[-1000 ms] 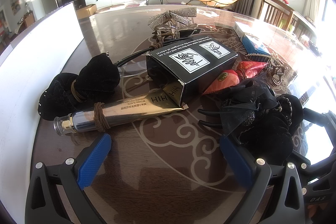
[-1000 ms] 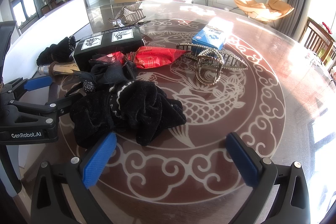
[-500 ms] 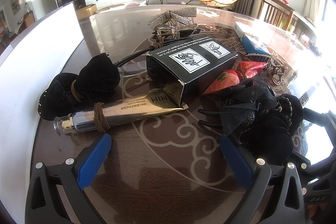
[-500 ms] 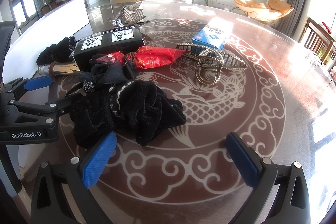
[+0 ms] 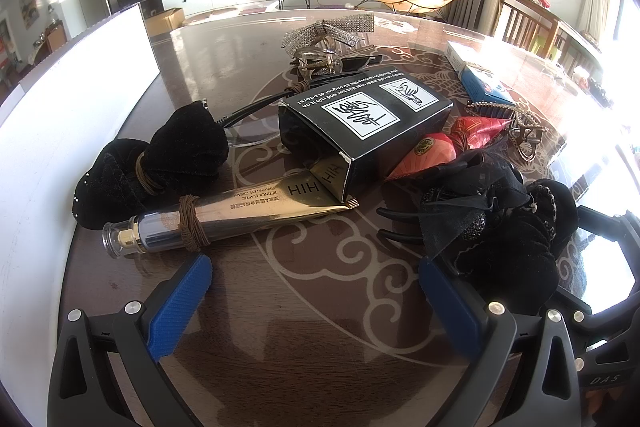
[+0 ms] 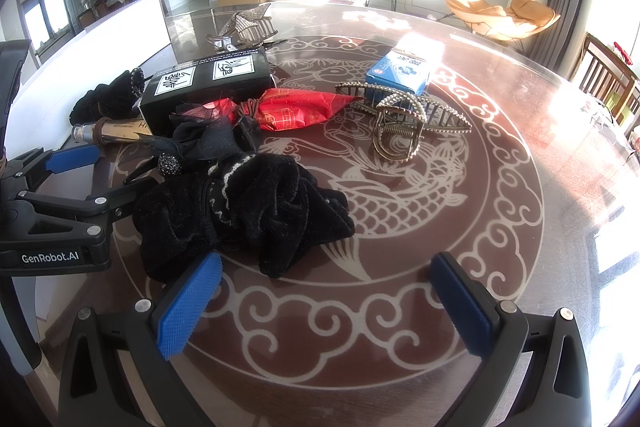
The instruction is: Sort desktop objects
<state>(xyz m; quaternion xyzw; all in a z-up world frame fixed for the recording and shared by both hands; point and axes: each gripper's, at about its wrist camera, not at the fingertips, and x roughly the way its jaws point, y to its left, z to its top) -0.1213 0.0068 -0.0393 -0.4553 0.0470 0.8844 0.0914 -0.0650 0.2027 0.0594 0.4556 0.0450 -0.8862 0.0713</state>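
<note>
- Your round counter (image 6: 500, 187) with a fish pattern stands in a sunlit living room, a white board (image 5: 80, 87) along its left edge.
- Your left gripper (image 5: 316, 291) has its fingers apart and empty; the silver tube (image 5: 224, 215) lies just ahead, its tail tucked into the black box (image 5: 368, 123).
- Your right gripper (image 6: 326, 291) is likewise spread, empty, with the black velvet scrunchie (image 6: 248, 211) just beside its left finger.
- A metal hair claw (image 6: 400, 127) and a blue box (image 6: 400, 71) sit farther off.

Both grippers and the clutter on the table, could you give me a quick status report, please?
Left gripper open, empty. Right gripper open, empty. Black velvet scrunchie on table just ahead of right gripper, untouched. Gold tube tucked under black box.
</note>
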